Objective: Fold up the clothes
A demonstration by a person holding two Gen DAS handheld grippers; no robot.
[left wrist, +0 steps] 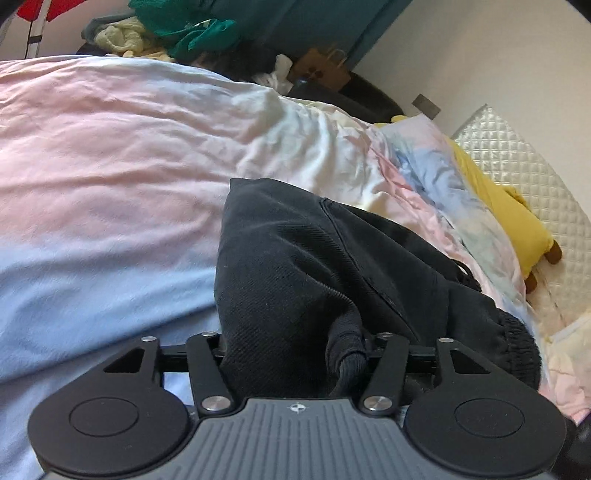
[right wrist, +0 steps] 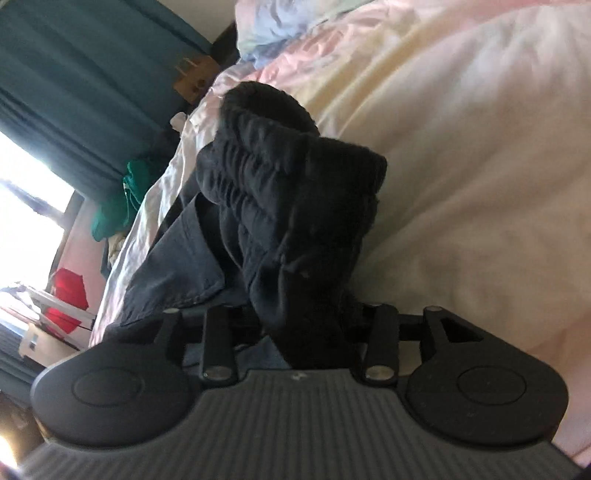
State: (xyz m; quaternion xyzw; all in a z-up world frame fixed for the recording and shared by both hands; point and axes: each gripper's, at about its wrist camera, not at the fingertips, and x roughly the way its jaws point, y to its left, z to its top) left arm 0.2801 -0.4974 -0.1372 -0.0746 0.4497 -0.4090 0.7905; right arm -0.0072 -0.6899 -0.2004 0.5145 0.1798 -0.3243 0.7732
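Note:
A black pair of sweatpants (left wrist: 314,266) with an elastic waistband (left wrist: 517,347) lies bunched on a pastel pink, blue and white duvet (left wrist: 110,166). My left gripper (left wrist: 295,354) is shut on the black fabric, which drapes forward from the jaws and hides the fingertips. In the right wrist view my right gripper (right wrist: 306,332) is shut on the gathered waistband end of the same black sweatpants (right wrist: 291,184), which stand up in a bunch above the duvet (right wrist: 461,184). A blue-grey garment (right wrist: 177,266) lies under them to the left.
A pile of green and pale yellow clothes (left wrist: 166,33) sits beyond the bed. A yellow plush toy (left wrist: 509,218) and a quilted white pillow (left wrist: 524,166) lie at the right. Teal curtains (right wrist: 74,92), a window and a red item (right wrist: 68,295) stand past the bed's edge.

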